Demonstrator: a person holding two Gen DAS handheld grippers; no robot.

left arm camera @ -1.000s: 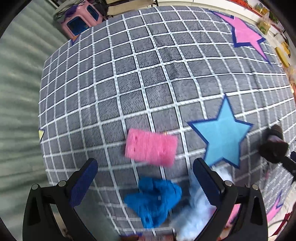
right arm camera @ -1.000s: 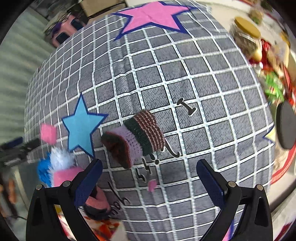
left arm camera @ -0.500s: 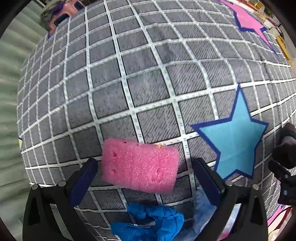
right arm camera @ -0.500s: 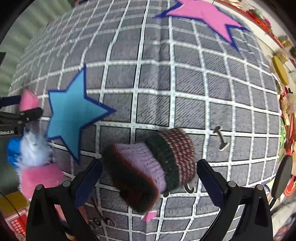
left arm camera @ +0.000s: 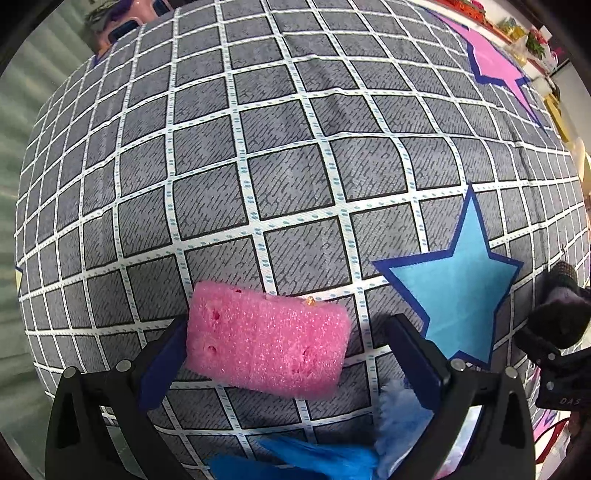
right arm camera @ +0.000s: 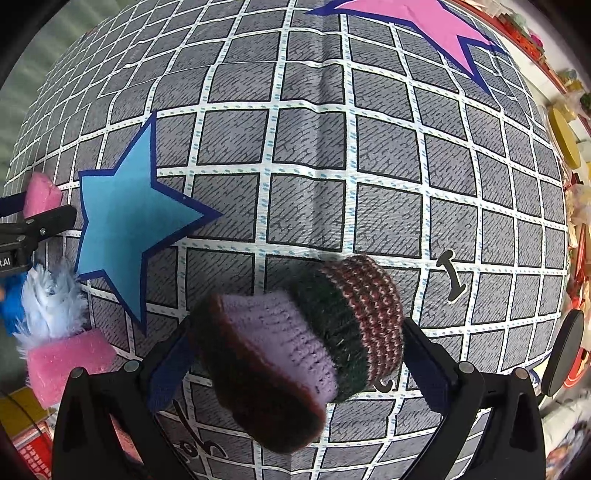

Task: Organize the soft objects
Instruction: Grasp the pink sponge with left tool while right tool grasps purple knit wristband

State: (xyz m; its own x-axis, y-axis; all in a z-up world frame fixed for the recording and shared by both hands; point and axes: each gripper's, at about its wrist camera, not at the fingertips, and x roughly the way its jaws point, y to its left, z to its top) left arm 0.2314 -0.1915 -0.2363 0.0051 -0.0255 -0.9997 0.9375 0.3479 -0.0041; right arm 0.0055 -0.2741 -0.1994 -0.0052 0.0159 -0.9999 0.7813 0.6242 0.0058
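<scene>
The left tongs (left arm camera: pixel 284 354) stand wide apart around a pink sponge (left arm camera: pixel 267 341), not clenched; the left pad touches the sponge's end, while the right pad stands clear of it with a gap showing; the right tongs (right arm camera: pixel 295 360) are likewise spread, straddling a knitted roll (right arm camera: pixel 299 345) that fills most of the space between the pads, and whether either pad presses it I cannot tell; both things lie on a grey checked cloth (left arm camera: pixel 295 166) with white grid lines that covers the table; a blue star (left arm camera: pixel 454 295) is printed on the cloth just right of the left tongs, and a pink star (right arm camera: pixel 417 26) lies far off at the top; near the bottom edge of the left view sit a bright blue fluffy thing (left arm camera: pixel 317 461) and a pale fluffy thing (left arm camera: pixel 399 417), the latter partly behind the right pad; in the right view a second pink sponge (right arm camera: pixel 62 363) lies at lower left beside the pale fluff; the sponge is a rough, pitted oblong block, slightly tilted; the roll is lilac with a dark rim, then a dark green band and a red-and-pink striped end.
</scene>
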